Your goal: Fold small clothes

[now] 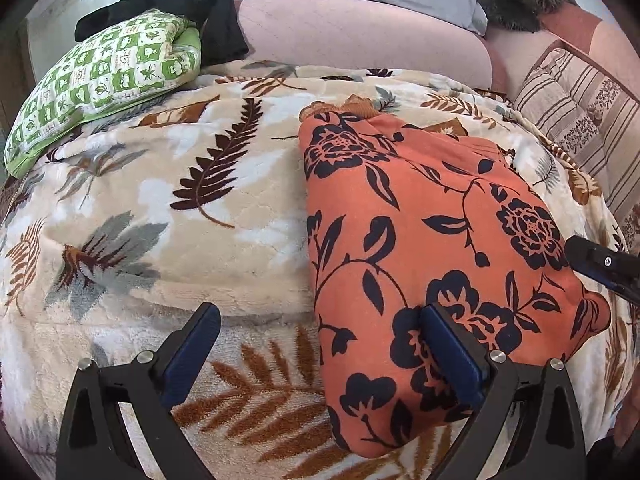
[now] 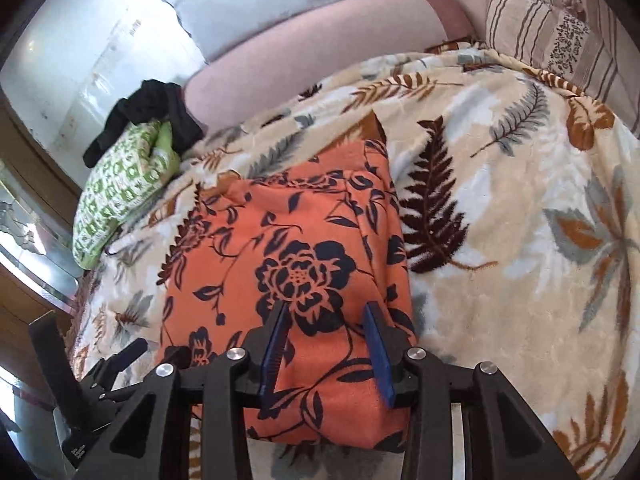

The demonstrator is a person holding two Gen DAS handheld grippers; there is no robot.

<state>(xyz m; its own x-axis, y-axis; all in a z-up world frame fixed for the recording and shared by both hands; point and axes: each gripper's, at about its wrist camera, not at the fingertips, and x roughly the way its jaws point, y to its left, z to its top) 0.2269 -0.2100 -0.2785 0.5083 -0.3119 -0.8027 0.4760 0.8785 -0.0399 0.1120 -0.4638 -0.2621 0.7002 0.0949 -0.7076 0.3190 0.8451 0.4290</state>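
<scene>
An orange garment with a dark floral print (image 1: 432,248) lies folded flat on the leaf-patterned blanket (image 1: 160,208); it also shows in the right wrist view (image 2: 288,272). My left gripper (image 1: 320,324) is open at the garment's near left edge, its right finger resting on the cloth. My right gripper (image 2: 326,316) is open with both fingers spread over the garment's near end, holding nothing. The right gripper's tip shows at the right edge of the left wrist view (image 1: 600,264). The left gripper shows at the lower left of the right wrist view (image 2: 116,364).
A green checked folded cloth (image 1: 104,76) with a black garment (image 1: 200,4) on it sits at the blanket's far left. A pink sofa back (image 1: 360,36) runs behind. A striped cushion (image 1: 580,120) lies at the far right.
</scene>
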